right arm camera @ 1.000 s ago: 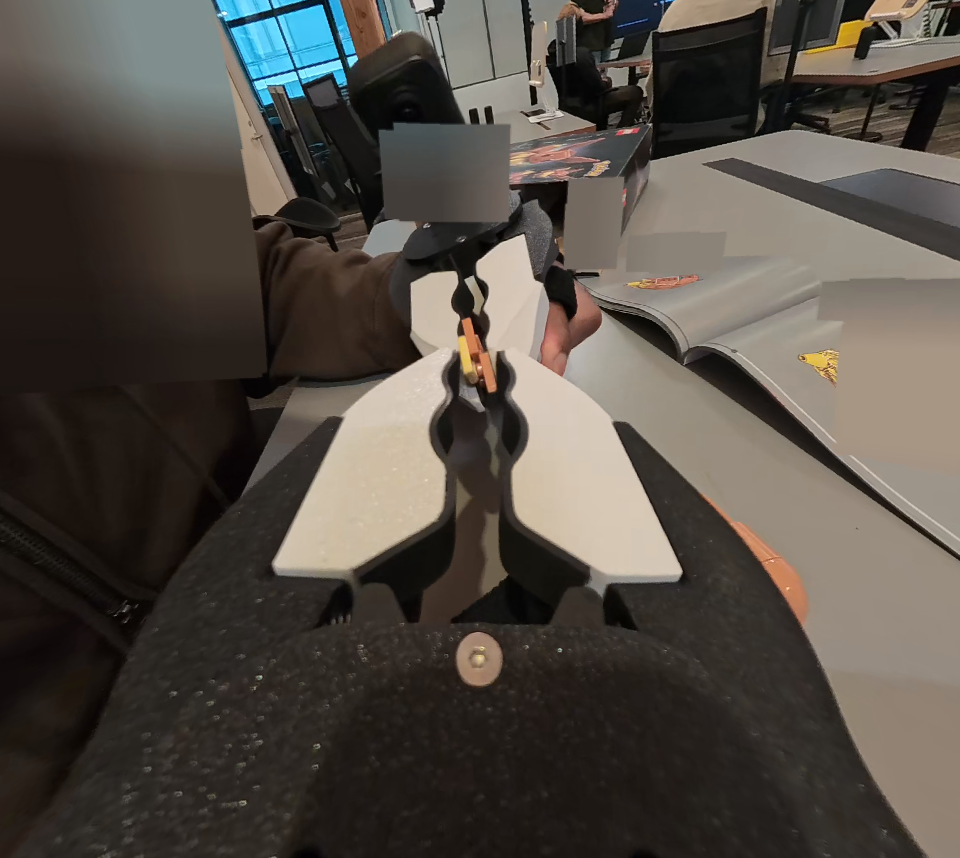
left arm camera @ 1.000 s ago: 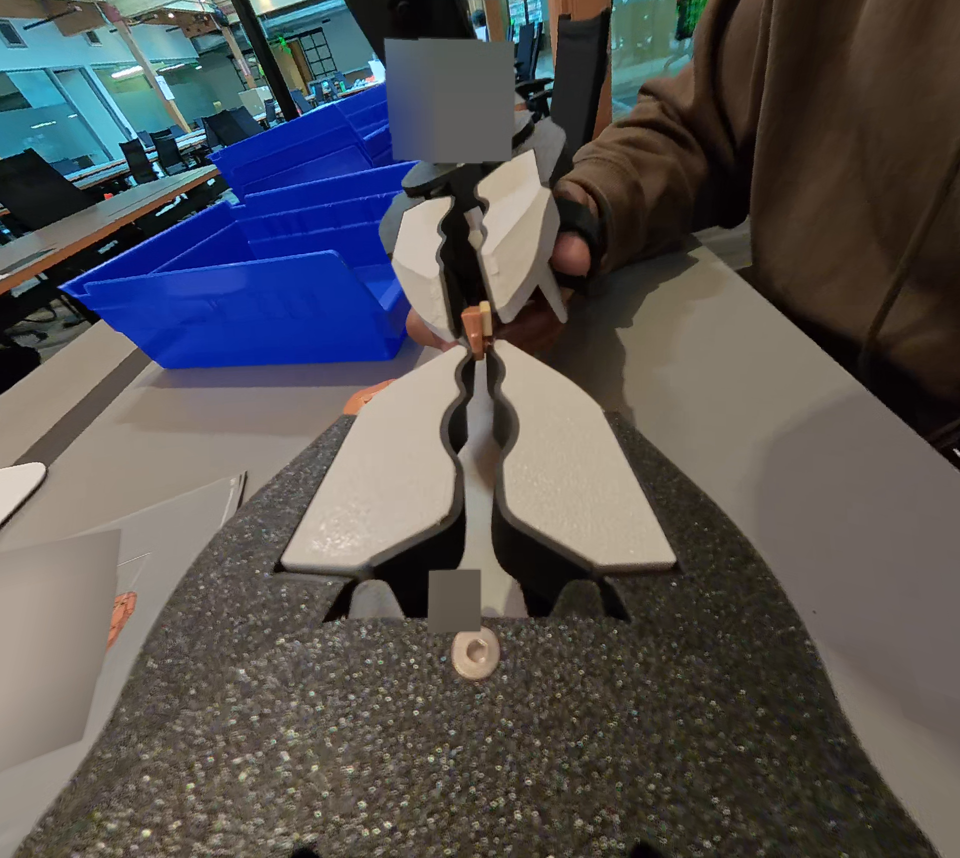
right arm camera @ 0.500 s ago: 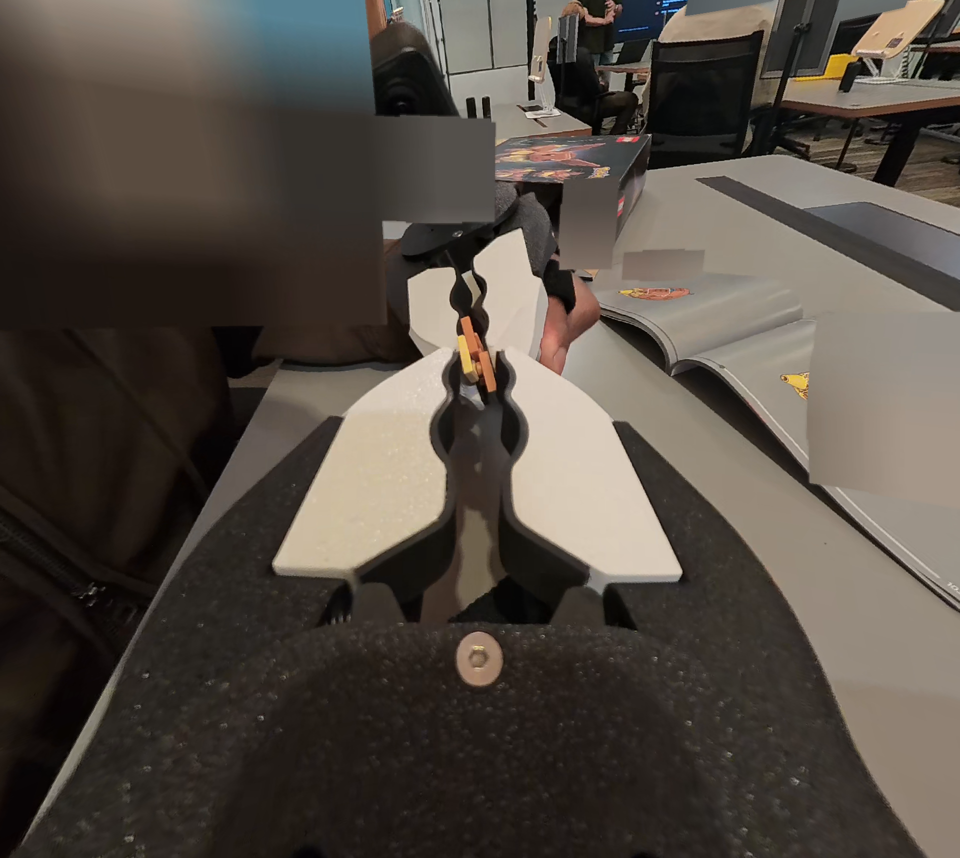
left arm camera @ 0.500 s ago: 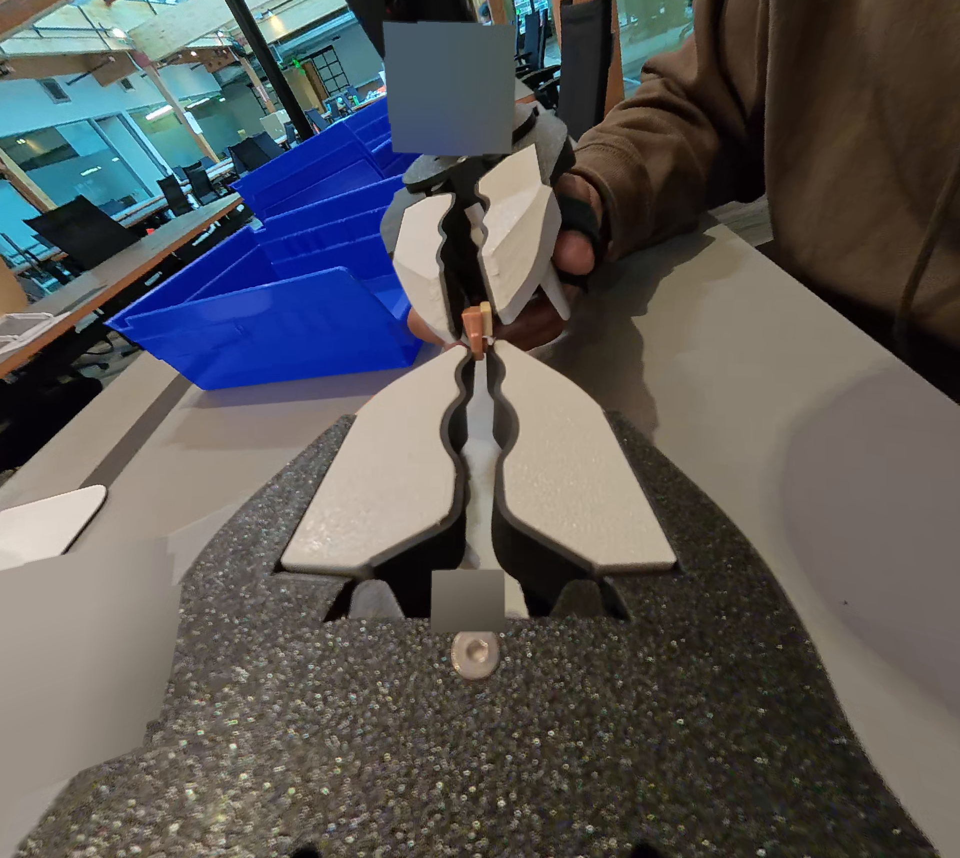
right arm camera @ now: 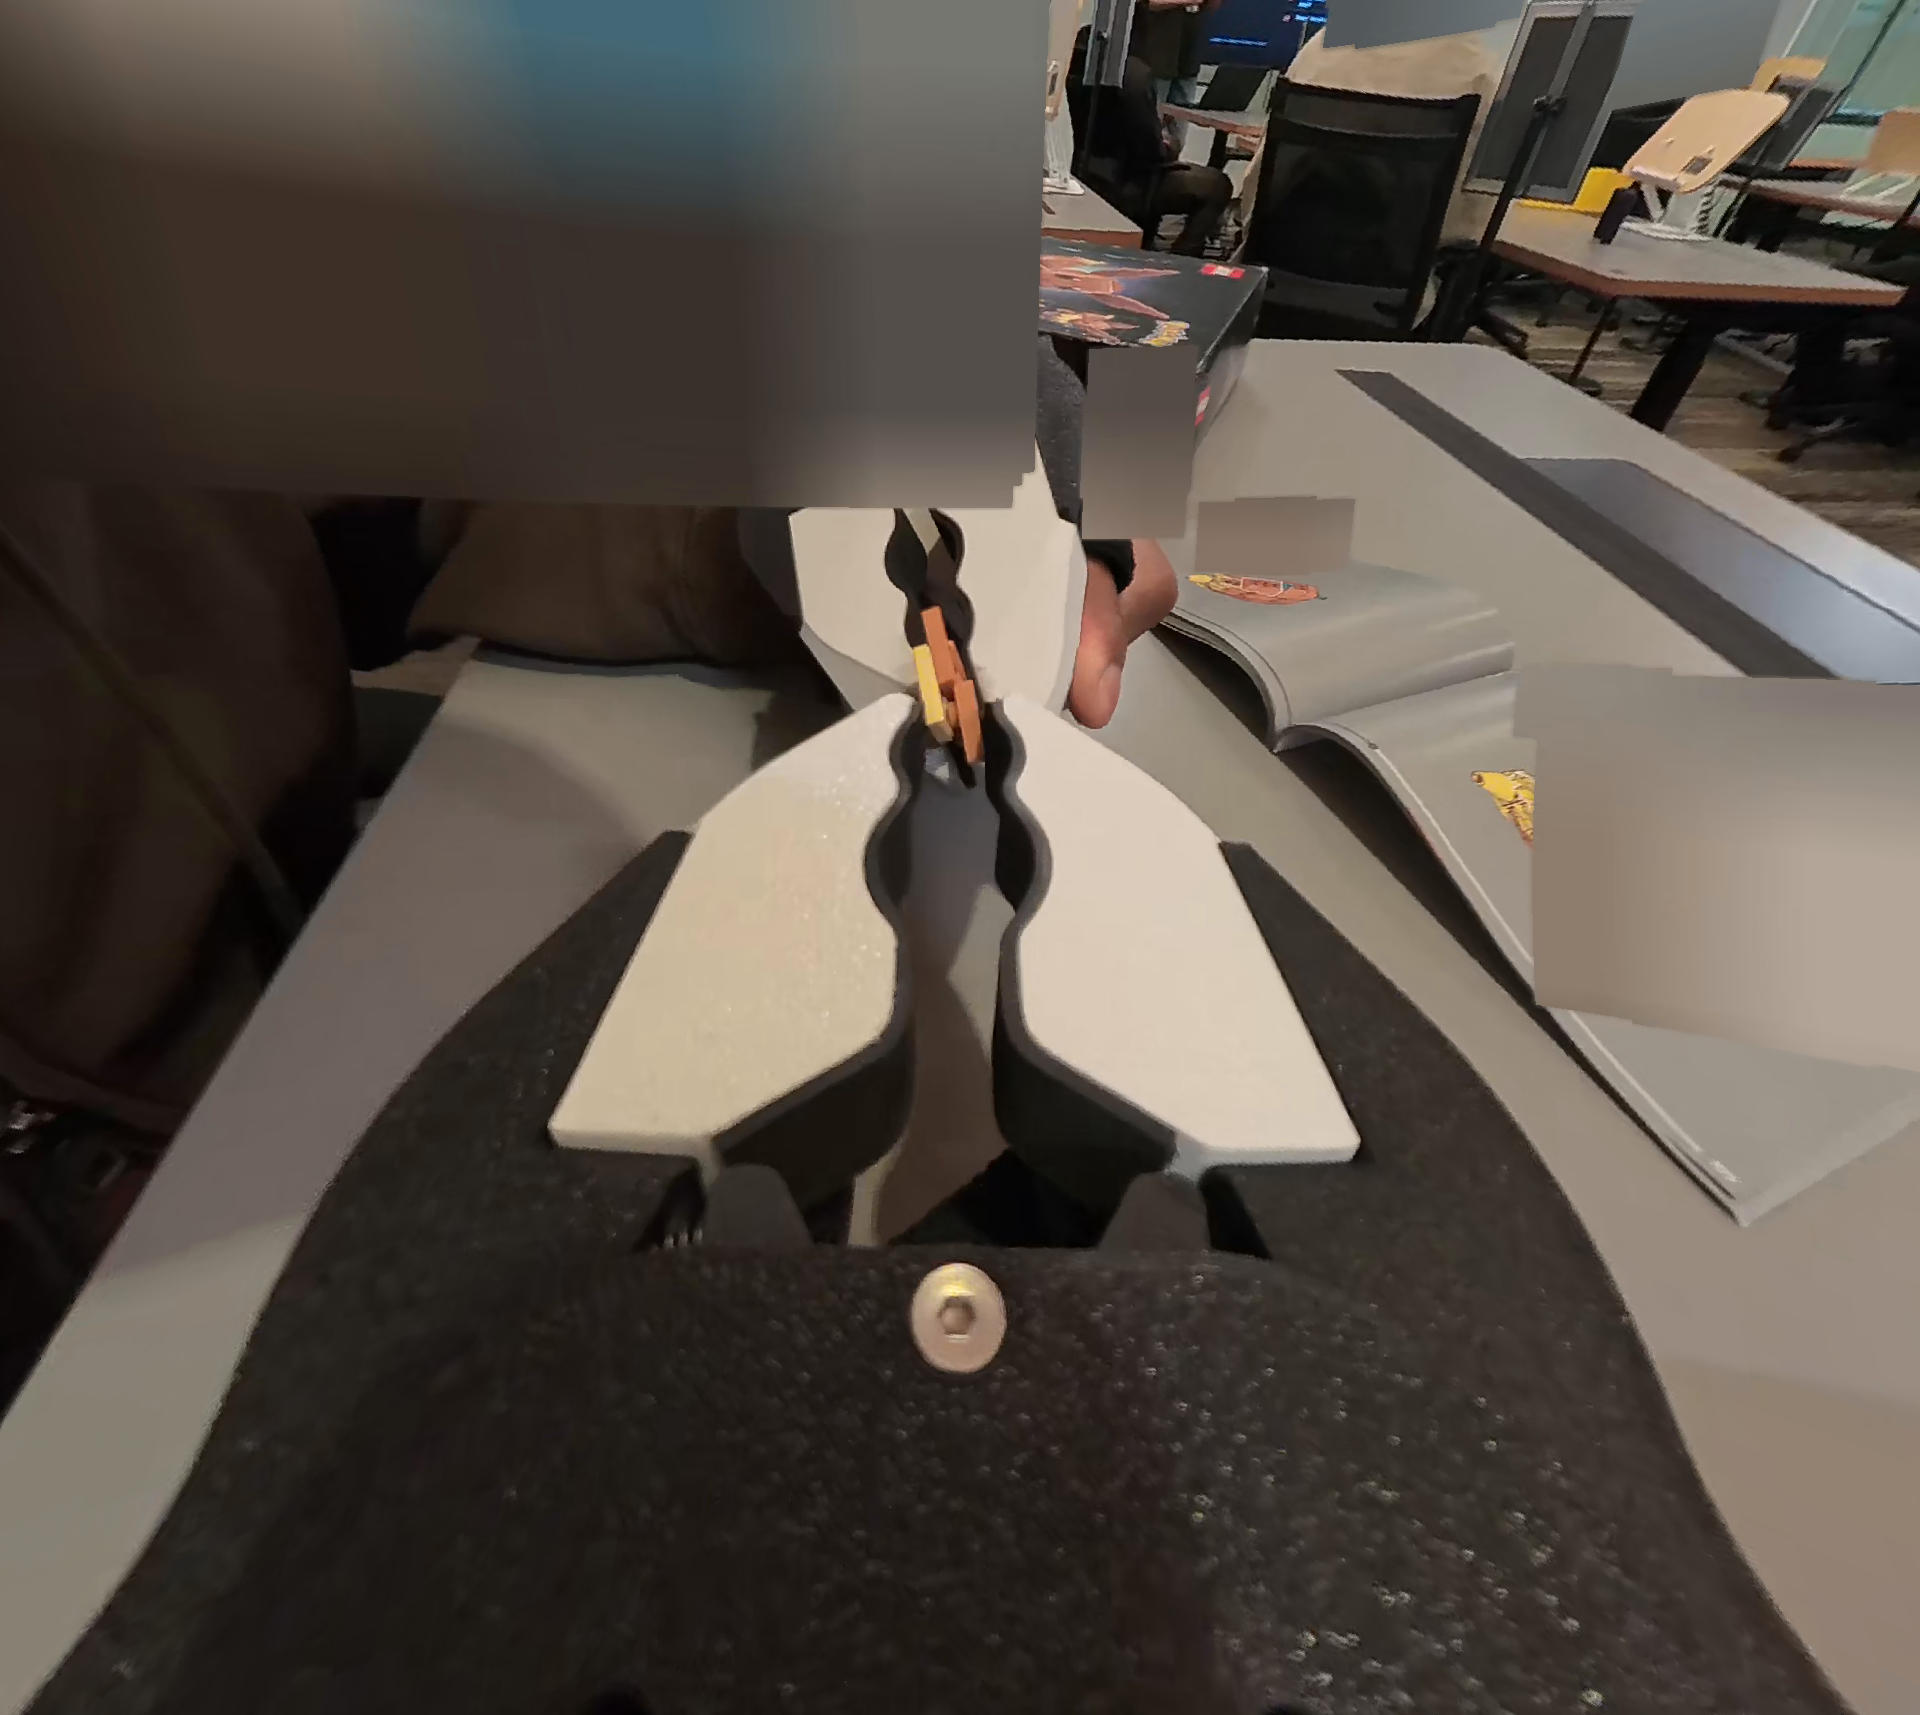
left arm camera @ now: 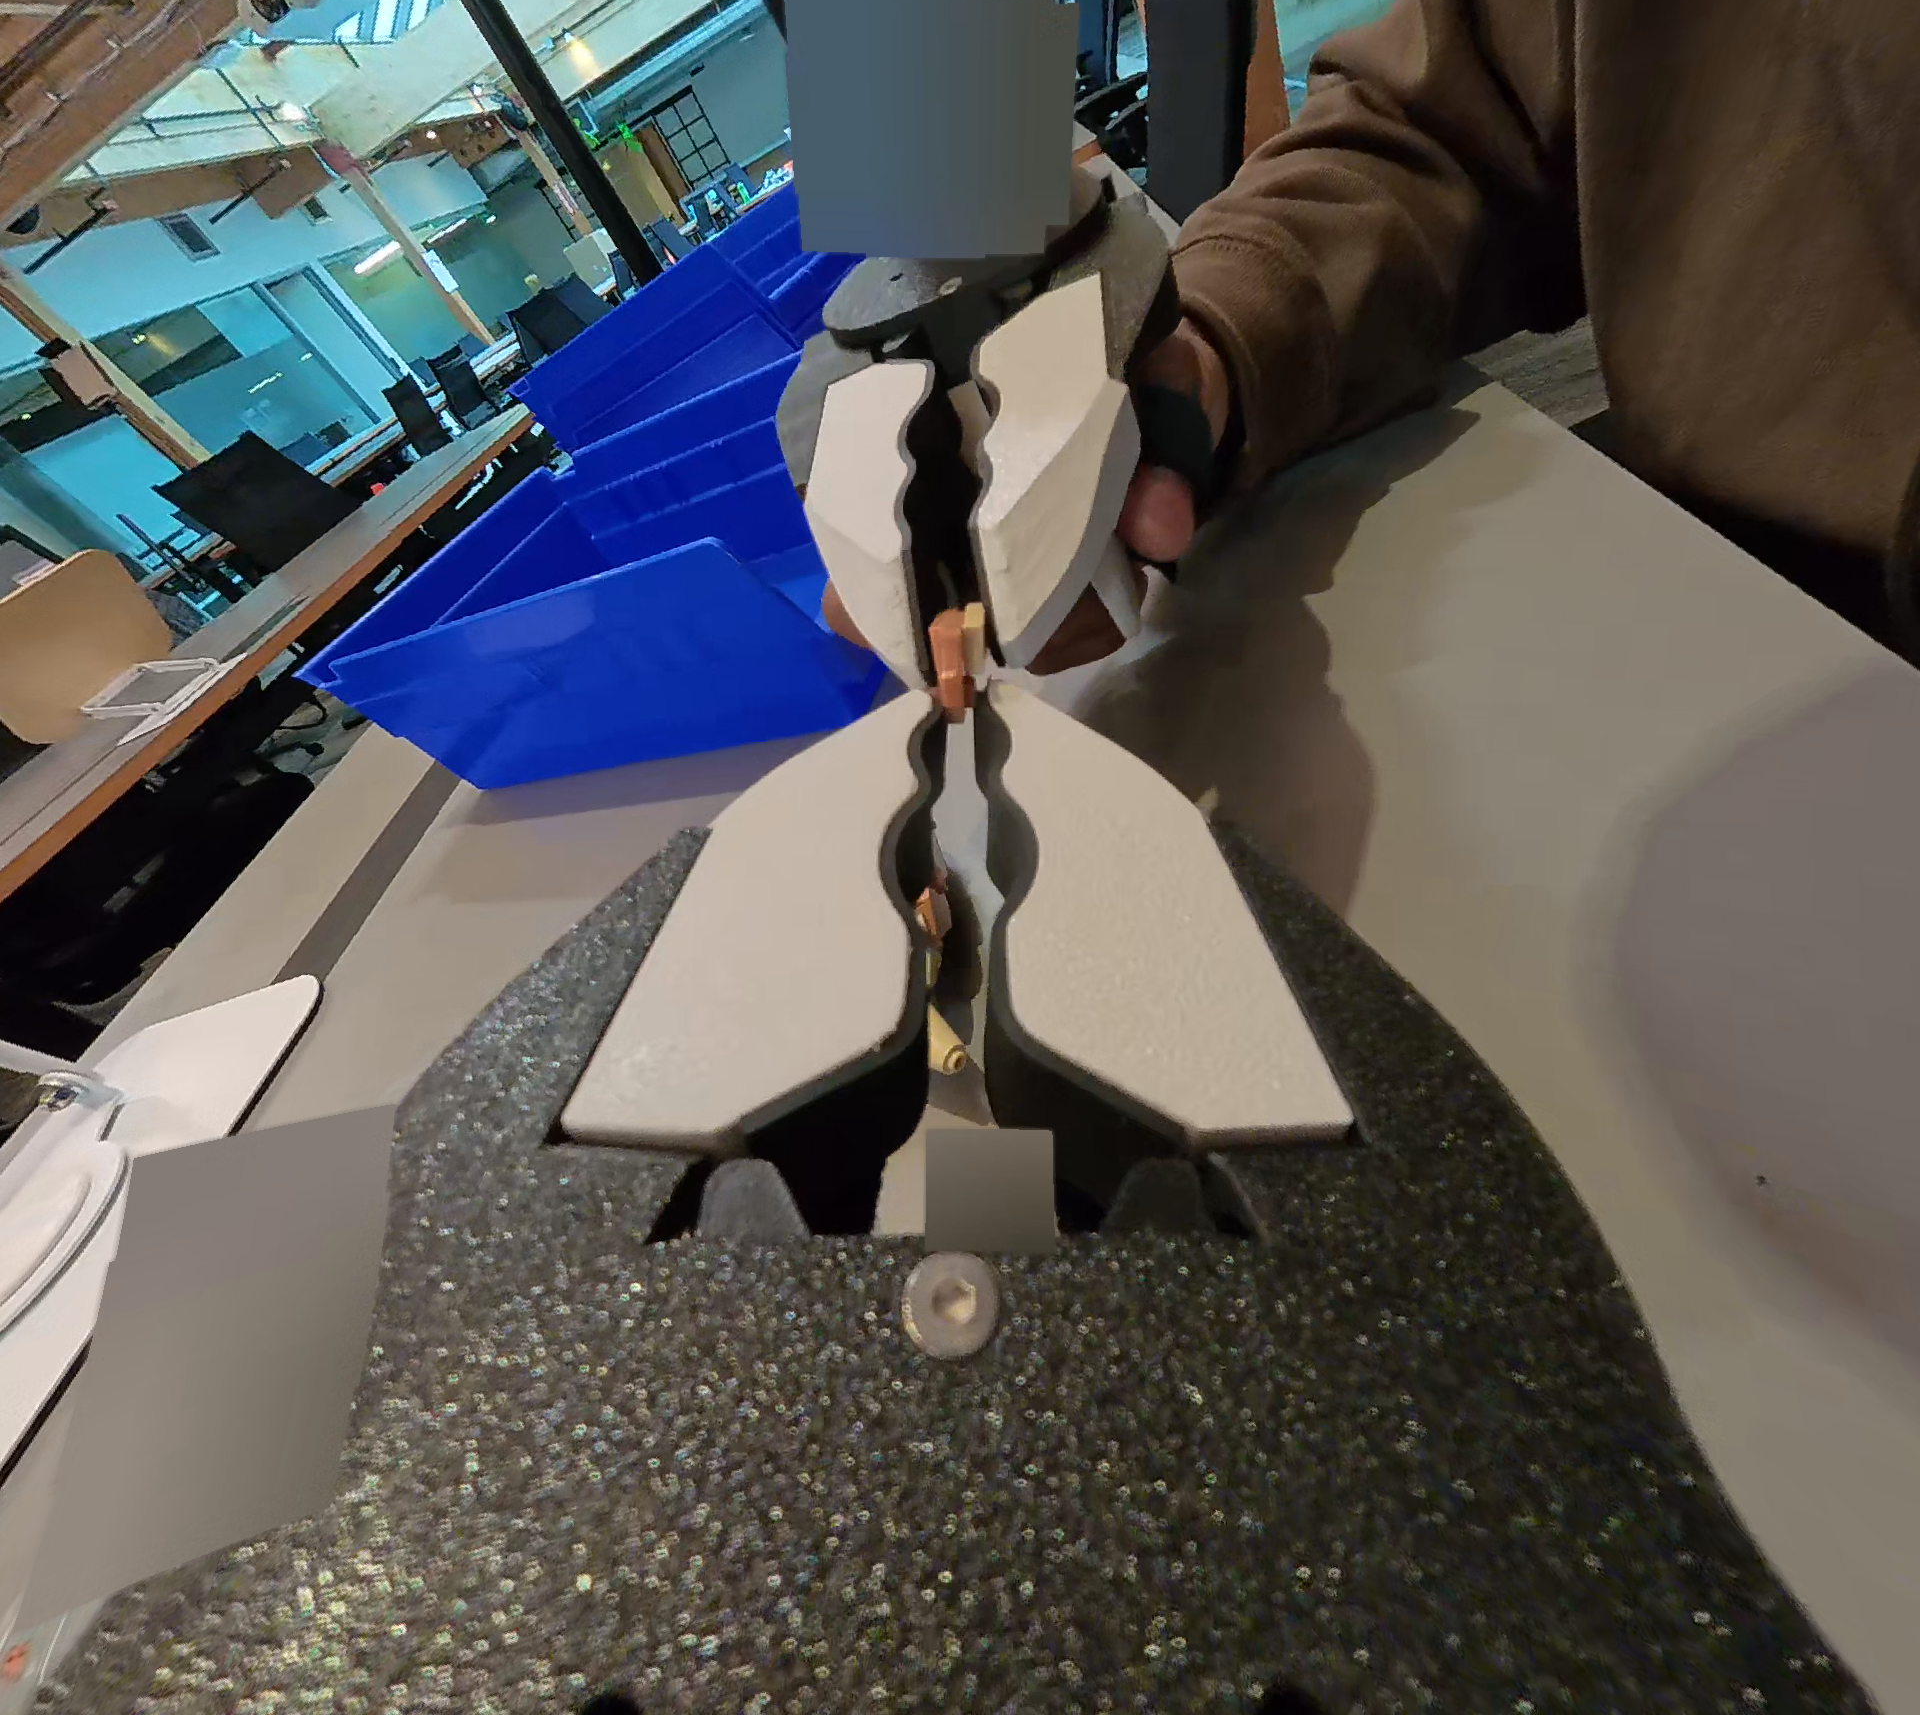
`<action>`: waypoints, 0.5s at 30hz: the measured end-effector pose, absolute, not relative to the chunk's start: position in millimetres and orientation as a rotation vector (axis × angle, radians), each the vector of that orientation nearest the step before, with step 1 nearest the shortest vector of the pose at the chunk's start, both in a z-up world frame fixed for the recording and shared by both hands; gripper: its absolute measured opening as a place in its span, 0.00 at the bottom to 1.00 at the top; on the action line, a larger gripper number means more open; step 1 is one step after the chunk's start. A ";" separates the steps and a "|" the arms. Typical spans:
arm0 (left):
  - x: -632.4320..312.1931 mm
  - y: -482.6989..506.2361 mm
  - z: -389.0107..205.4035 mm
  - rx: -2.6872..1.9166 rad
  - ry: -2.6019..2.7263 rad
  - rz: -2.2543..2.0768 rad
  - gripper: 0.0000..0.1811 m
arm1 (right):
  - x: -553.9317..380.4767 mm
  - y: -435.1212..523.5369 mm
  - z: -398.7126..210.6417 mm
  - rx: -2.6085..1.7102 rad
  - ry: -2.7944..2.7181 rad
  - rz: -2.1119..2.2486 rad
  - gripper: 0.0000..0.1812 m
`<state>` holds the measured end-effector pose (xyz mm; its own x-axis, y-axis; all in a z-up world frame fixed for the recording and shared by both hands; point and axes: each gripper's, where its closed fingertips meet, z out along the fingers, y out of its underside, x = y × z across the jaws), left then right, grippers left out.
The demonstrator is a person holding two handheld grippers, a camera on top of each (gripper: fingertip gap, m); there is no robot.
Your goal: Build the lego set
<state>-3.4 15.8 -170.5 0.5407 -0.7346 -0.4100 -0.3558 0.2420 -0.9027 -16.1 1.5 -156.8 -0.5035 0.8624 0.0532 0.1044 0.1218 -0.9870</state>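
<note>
A small lego assembly of an orange-brown piece (left arm camera: 948, 666) and a tan piece (left arm camera: 974, 629) is held in the air between both grippers, which meet tip to tip above the grey table (left arm camera: 1558, 834). My left gripper (left arm camera: 956, 709) is shut on its lower end. My right gripper (left arm camera: 961, 626), held by a hand, is shut on it from the far side. In the right wrist view the assembly (right arm camera: 951, 694) looks orange and yellow, pinched at my right gripper (right arm camera: 951, 725), with the left gripper (right arm camera: 935, 595) beyond. Small loose pieces (left arm camera: 933, 909) show through the left finger gap.
Blue bins (left arm camera: 623, 678) stand at the far left of the table. An open instruction booklet (right arm camera: 1382, 709) and the set's box (right arm camera: 1143, 294) lie to the right. A white tray (left arm camera: 208, 1042) is at the near left. A person's brown sleeve (left arm camera: 1558, 211) is close by. Both grippers' tips are close together, under 4 cm apart.
Both grippers stay tip to tip on the assembly. The pair has shifted and tilted slightly, so the background has moved in both views; the booklet left the left wrist view.
</note>
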 end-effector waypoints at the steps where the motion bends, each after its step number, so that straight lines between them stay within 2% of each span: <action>1: -3.5 16.1 -170.9 -1.365 1.040 -0.333 0.03 | -16.2 1.8 -157.0 -0.940 -1.733 1.434 0.06; 15: -4.2 17.6 -173.9 -1.398 1.034 -0.346 0.03 | -17.2 3.9 -159.4 -0.938 -1.733 1.389 0.04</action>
